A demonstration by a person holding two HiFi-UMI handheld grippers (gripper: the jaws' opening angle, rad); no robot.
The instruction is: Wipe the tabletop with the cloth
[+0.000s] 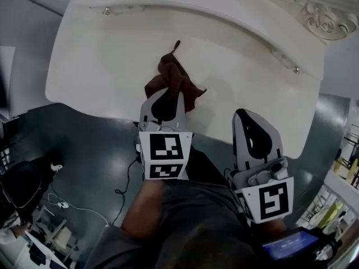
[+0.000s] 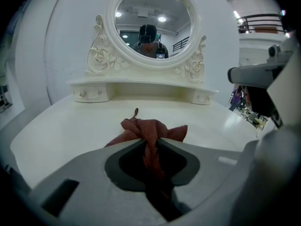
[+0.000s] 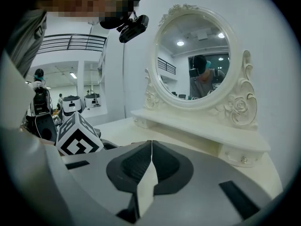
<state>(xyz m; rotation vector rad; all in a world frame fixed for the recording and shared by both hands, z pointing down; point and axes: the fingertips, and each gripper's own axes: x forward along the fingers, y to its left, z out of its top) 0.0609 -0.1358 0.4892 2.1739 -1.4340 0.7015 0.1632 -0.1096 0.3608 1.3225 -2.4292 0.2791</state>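
A dark red cloth [image 1: 171, 77] lies bunched on the cream tabletop [image 1: 101, 66] near its front edge. My left gripper [image 1: 162, 97] is shut on the cloth's near end, and the rest spreads out ahead of the jaws. In the left gripper view the cloth [image 2: 150, 133] is pinched between the jaws and rests on the tabletop [image 2: 61, 131]. My right gripper [image 1: 253, 129] hovers at the table's front right edge, shut with nothing in it. In the right gripper view its jaws [image 3: 151, 145] meet tip to tip above the tabletop.
An oval mirror [image 2: 153, 20] in a carved frame stands on a raised shelf with small drawers [image 2: 141, 91] at the back of the table. Small knobs [image 1: 106, 10] show on that shelf. Cables [image 1: 120, 192] lie on the dark floor to the left.
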